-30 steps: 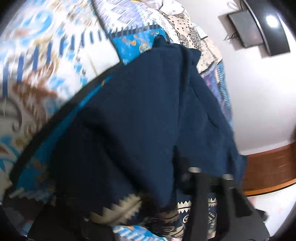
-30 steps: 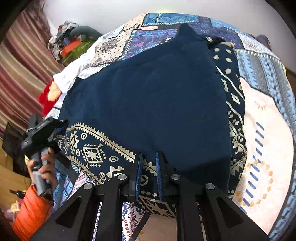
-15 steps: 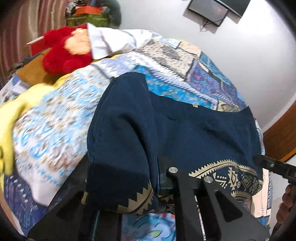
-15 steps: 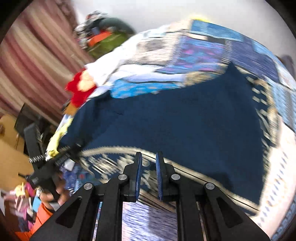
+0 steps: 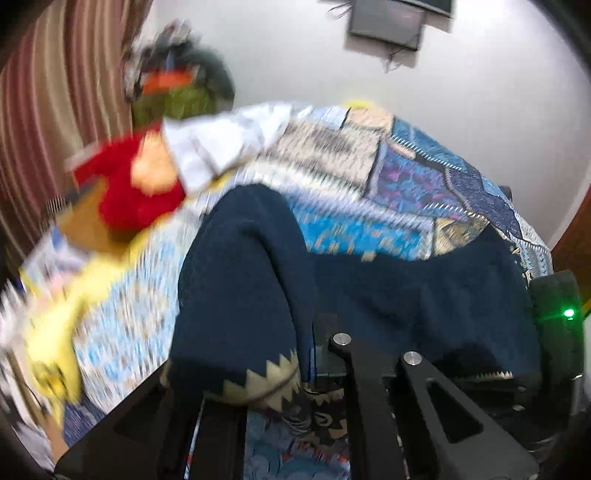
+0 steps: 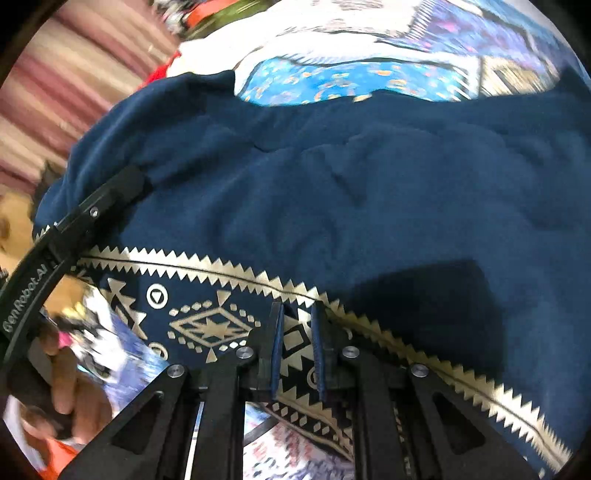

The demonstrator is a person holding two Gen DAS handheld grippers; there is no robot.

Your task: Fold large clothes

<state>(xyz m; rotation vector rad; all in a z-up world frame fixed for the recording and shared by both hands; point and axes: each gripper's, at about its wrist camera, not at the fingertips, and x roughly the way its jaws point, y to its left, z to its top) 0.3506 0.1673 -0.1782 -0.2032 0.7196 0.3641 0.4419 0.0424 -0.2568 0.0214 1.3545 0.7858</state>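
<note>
**Soft Fleece, Matt Black Plastic**

The navy garment (image 6: 332,177) looked like soft, matt fleece, its hem band (image 6: 207,325) carrying a flat cream geometric print. The bedspread (image 5: 406,192) was thin printed cloth. The right gripper (image 6: 297,350) was matt black plastic with bright metal screw heads and ribbed blue pads (image 6: 277,354). The red plush toy (image 5: 125,192) appeared fuzzy.

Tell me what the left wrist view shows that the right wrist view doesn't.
Only the left wrist view: a wall-mounted screen, the red plush toy, and a yellow cloth at the bed edge. Only the right wrist view: the left tool from outside, the hand on its handle, and the diamond motif in the border. Both: the navy garment and the patterned bedspread.
</note>
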